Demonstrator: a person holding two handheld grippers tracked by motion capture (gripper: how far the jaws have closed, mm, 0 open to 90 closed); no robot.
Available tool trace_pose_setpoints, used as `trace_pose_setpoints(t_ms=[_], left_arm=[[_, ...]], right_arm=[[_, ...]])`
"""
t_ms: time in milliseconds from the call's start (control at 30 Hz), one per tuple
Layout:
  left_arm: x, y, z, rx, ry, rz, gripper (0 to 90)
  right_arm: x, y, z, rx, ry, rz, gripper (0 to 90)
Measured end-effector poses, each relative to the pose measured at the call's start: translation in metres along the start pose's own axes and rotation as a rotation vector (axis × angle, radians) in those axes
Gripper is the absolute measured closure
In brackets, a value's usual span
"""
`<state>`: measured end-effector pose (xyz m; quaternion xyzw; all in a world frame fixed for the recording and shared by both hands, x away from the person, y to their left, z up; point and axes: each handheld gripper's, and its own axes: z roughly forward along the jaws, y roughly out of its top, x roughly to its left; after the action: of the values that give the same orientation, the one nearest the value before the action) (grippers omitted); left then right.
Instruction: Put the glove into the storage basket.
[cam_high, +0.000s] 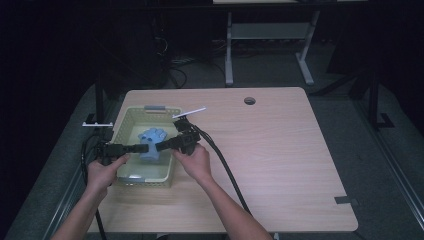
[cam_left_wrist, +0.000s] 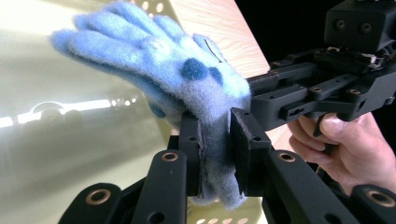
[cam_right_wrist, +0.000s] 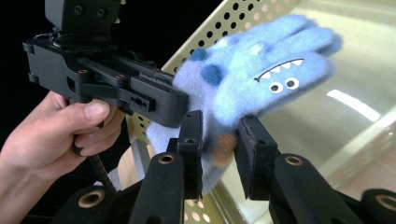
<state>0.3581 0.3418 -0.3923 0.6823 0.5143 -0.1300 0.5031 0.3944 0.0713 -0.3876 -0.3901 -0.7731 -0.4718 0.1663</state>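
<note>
Fleece glove (cam_high: 151, 142), light blue w/ darker spots & a toothy monster face, hangs over a pale yellow-green perforated basket (cam_high: 131, 118) near the worktop (cam_high: 280, 150)'s left edge. Left hand-held gripper (cam_left_wrist: 215, 149) is clamped tight on the glove's cuff end. Right hand-held gripper (cam_right_wrist: 219, 149) has the cuff between its jaws, approx. closed on it; a slight gap shows at one pad. Basket floor beneath looks bare.
</note>
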Motion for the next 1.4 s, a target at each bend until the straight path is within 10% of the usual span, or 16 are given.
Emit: trace_pose_setpoints(t_ms=[533, 1100, 1400], left_arm=[[0.017, 0.003, 0.008, 0.102, 0.158, -0.04, 74.8], [0.019, 0.016, 0.034, 0.351, 0.469, 0.02, 71.2], [0.016, 0.021, 0.033, 0.346, 0.544, 0.046, 52.8]], right_arm=[[-0.004, -0.003, -0.013, -0.004, -0.01, -0.002, 72.8], [-0.002, -0.006, -0.017, 0.001, -0.017, -0.017, 72.5], [-0.004, -0.008, -0.021, -0.004, -0.024, -0.028, 71.9]])
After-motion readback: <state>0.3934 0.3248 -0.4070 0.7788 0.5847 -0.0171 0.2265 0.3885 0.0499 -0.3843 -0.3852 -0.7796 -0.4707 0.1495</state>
